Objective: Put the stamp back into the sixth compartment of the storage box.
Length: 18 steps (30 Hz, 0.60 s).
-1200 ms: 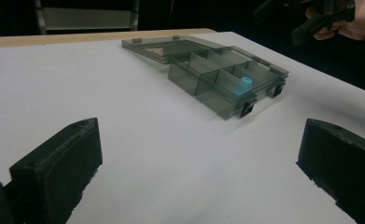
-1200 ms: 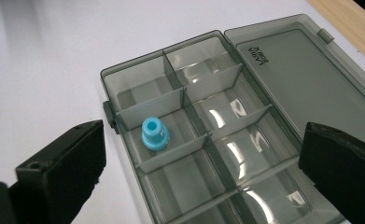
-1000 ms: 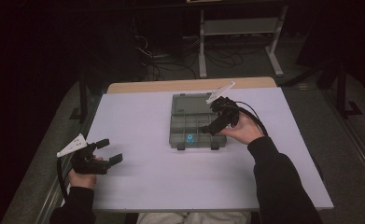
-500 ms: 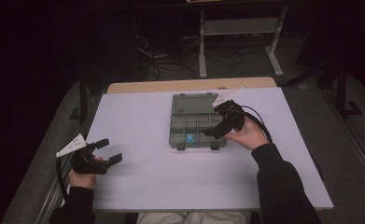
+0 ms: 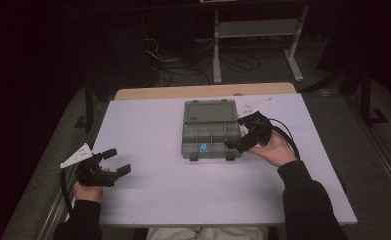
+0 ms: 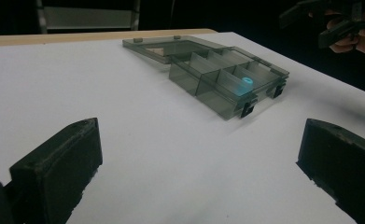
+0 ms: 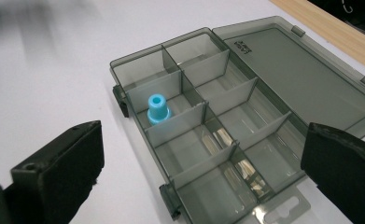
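Note:
A smoky grey compartment box (image 5: 210,134) lies in the middle of the white table, its lid (image 5: 210,111) folded flat on the far side. A small blue tube-shaped piece (image 5: 203,147) stands upright in a near-row compartment, left of centre. My right gripper (image 5: 236,134) is open at the box's right edge, with nothing between its jaws. Its own view looks down on the box (image 7: 138,58), the lid (image 7: 301,74) and the blue piece (image 7: 157,108). My left gripper (image 5: 118,161) rests open and empty at the near left, far from the box (image 6: 217,77).
The white tabletop (image 5: 158,200) has bare room in front of and left of the box. A wooden strip (image 5: 203,91) runs along the far edge. Beyond it are a dark floor, cables and a metal stand (image 5: 255,35).
My right gripper has drawn back to the right, from over the box to beside its right edge. The left gripper and the blue piece have not moved.

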Available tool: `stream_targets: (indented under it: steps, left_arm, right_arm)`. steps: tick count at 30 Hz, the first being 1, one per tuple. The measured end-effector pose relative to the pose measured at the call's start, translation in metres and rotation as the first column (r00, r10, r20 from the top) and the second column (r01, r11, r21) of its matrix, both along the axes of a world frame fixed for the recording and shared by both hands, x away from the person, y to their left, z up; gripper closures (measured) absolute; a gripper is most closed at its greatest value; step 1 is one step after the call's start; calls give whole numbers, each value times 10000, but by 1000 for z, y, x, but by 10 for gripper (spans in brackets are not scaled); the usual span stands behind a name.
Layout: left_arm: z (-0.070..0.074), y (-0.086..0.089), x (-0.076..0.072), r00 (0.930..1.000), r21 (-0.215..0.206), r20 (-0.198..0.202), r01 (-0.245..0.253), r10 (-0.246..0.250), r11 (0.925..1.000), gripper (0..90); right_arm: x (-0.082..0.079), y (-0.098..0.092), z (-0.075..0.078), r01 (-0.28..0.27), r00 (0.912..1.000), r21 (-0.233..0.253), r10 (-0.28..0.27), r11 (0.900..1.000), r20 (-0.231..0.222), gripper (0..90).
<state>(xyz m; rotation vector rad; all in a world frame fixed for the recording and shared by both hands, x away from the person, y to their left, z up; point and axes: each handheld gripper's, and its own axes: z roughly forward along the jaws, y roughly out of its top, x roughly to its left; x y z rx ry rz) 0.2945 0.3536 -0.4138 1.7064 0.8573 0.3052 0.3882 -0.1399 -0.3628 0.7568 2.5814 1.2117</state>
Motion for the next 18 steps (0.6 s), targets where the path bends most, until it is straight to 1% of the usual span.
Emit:
stream_targets:
  steps: [8,18]
  left_arm:
    - [0,0,0,10000,10,-5,-8,8,10000,0]
    - [0,0,0,10000,-2,-1,-14,14,10000,0]
  right_arm:
    - [-6,-11,-4,162,9998,179,-163,9997,88,0]
    - [-13,-23,-11,316,9995,603,-321,9977,67,0]
